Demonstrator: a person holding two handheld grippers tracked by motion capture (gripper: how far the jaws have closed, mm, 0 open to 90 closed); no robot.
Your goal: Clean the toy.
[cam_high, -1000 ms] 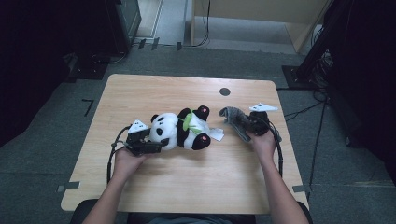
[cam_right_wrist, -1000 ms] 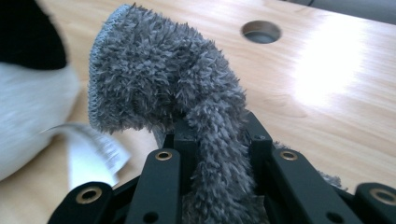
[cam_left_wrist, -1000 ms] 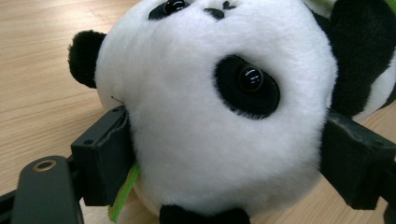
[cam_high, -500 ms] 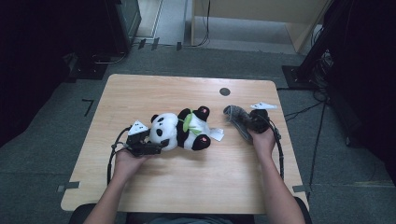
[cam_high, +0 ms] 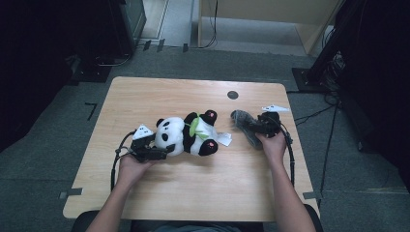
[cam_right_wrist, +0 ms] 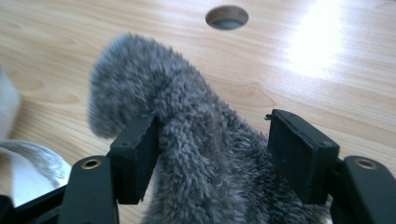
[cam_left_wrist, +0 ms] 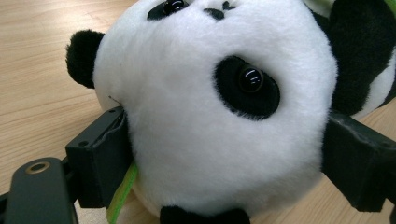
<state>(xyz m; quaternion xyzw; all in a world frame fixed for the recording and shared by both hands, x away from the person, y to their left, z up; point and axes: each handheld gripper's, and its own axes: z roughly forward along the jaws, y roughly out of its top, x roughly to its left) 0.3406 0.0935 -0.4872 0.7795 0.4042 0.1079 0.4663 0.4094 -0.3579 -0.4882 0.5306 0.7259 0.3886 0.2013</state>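
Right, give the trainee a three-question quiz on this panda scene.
1. True or false: the left gripper is clamped on the plush panda's head.
2. What lies between the right gripper's jaws? A) grey fuzzy cloth B) a sponge C) a cup
3. Which feature pierces the wooden table beyond the cloth?

Key: 1 true. 2 A; the jaws have just been opening, one pad clear of it. 3 a round hole.

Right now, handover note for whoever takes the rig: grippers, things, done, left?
Left gripper: shut on the panda toy's head, holding it lying on the table.
Right gripper: jaws have just been opening; the grey fuzzy piece lies between them, one pad touching, the other apart.
Done: grey piece set down right of the panda, apart from it.
Left: probably pull the right gripper clear; panda not released yet.
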